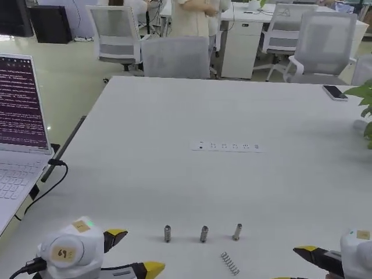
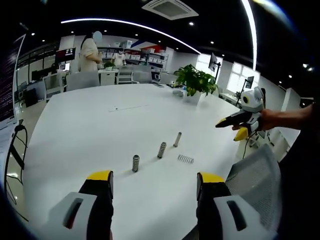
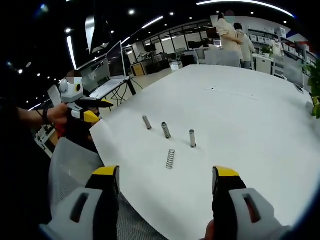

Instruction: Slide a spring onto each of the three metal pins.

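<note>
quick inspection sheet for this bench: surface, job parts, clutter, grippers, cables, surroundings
surface: white table, no marks seen; socket strip set in mid-table
job's things: three upright pins in a row; left pin and middle pin look to carry springs, right pin looks bare; loose spring lying flat in front
clutter: laptop open at the left; phone far right
grippers: left gripper open, right gripper open, both empty, short of the pins
cables: black cable by the laptop
surroundings: plant, office chairs, people beyond
</note>
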Demonstrator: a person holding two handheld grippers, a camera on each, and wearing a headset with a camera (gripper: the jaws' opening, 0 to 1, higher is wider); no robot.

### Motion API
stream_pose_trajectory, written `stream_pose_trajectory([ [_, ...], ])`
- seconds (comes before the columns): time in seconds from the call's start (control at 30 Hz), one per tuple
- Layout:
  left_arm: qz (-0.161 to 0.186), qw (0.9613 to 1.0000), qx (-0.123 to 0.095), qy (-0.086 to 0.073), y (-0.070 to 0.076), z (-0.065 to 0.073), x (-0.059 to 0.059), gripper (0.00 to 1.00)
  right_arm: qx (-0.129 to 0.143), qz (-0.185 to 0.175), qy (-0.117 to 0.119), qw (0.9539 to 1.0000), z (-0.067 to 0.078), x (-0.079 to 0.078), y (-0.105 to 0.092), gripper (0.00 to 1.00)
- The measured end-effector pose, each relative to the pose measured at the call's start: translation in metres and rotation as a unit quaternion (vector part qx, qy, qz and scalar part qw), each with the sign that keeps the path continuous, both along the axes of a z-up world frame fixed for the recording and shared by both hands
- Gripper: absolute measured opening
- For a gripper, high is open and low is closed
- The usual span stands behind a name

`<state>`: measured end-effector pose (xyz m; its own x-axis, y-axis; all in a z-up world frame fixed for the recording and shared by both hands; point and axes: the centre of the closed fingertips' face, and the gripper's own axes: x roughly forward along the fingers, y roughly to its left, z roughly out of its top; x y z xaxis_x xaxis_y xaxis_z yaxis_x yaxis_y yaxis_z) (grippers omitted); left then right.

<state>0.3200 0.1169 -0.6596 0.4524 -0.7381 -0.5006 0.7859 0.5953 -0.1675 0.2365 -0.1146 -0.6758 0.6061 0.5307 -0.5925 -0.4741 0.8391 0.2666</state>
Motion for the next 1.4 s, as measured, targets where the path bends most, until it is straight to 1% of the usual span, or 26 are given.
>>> stream_pose_trajectory([
  [0.13, -0.016, 0.9999, 0.003, 0.001, -0.009, -0.002, -0.003, 0.64, -0.004, 0.003, 0.002, 1.0, -0.002, -0.004, 0.0, 0.76],
  [0.27, -0.054, 0.9984, 0.019, -0.004, -0.022, -0.006, -0.01, 0.64, 0.001, -0.002, 0.007, 1.0, -0.004, -0.007, 0.0, 0.76],
  [0.37, -0.071, 0.9972, 0.023, -0.003, -0.028, -0.009, -0.013, 0.64, 0.001, -0.003, 0.008, 1.0, -0.004, -0.008, 0.0, 0.76],
  [0.47, -0.094, 0.995, 0.032, -0.008, -0.037, -0.011, -0.015, 0.63, 0.0, -0.006, 0.012, 0.9999, -0.005, -0.01, -0.001, 0.75],
  [0.53, -0.104, 0.9941, 0.032, -0.008, -0.042, -0.012, -0.016, 0.63, -0.001, -0.007, 0.013, 0.9999, -0.006, -0.011, -0.001, 0.75],
  [0.63, -0.127, 0.991, 0.04, -0.011, -0.052, -0.015, -0.018, 0.63, 0.001, -0.007, 0.016, 0.9998, -0.007, -0.013, -0.001, 0.75],
  [0.73, -0.146, 0.9883, 0.042, -0.011, -0.061, -0.017, -0.021, 0.62, 0.001, -0.009, 0.017, 0.9998, -0.006, -0.015, -0.001, 0.74],
  [0.83, -0.171, 0.9841, 0.048, -0.012, -0.072, -0.02, -0.025, 0.62, 0.002, -0.012, 0.017, 0.9998, -0.006, -0.017, -0.002, 0.74],
  [0.9, -0.188, 0.9805, 0.054, -0.014, -0.079, -0.022, -0.028, 0.62, 0.003, -0.015, 0.017, 0.9997, -0.005, -0.018, -0.002, 0.74],
  [0.97, -0.197, 0.9788, 0.056, -0.015, -0.083, -0.023, -0.029, 0.62, 0.003, -0.016, 0.018, 0.9997, -0.006, -0.019, -0.003, 0.73],
  [1.0, -0.21, 0.9757, 0.059, -0.017, -0.088, -0.024, -0.03, 0.62, 0.003, -0.017, 0.018, 0.9997, -0.006, -0.019, -0.004, 0.73],
  [1.03, -0.216, 0.9744, 0.061, -0.019, -0.091, -0.025, -0.03, 0.62, 0.003, -0.017, 0.018, 0.9997, -0.006, -0.019, -0.004, 0.73],
  [1.1, -0.232, 0.9701, 0.066, -0.022, -0.097, -0.026, -0.032, 0.62, 0.004, -0.018, 0.019, 0.9996, -0.005, -0.02, -0.004, 0.73],
  [1.13, -0.242, 0.9674, 0.071, -0.024, -0.1, -0.027, -0.033, 0.61, 0.004, -0.019, 0.019, 0.9996, -0.005, -0.02, -0.005, 0.73],
  [1.2, -0.255, 0.9636, 0.077, -0.027, -0.103, -0.03, -0.034, 0.61, 0.005, -0.02, 0.017, 0.9997, -0.005, -0.019, -0.005, 0.74],
  [1.23, -0.264, 0.9608, 0.08, -0.028, -0.105, -0.032, -0.035, 0.61, 0.006, -0.019, 0.017, 0.9997, -0.005, -0.019, -0.004, 0.74],
  [1.27, -0.27, 0.9589, 0.084, -0.028, -0.106, -0.034, -0.036, 0.6, 0.006, -0.019, 0.016, 0.9997, -0.004, -0.019, -0.004, 0.74],
  [1.3, -0.281, 0.9548, 0.091, -0.03, -0.108, -0.037, -0.038, 0.6, 0.006, -0.019, 0.016, 0.9997, -0.004, -0.018, -0.004, 0.74],
  [1.37, -0.297, 0.9489, 0.101, -0.035, -0.111, -0.041, -0.04, 0.6, 0.006, -0.02, 0.016, 0.9997, -0.004, -0.018, -0.004, 0.74],
  [1.4, -0.303, 0.9467, 0.104, -0.037, -0.112, -0.042, -0.041, 0.6, 0.007, -0.019, 0.016, 0.9997, -0.004, -0.017, -0.004, 0.74],
])
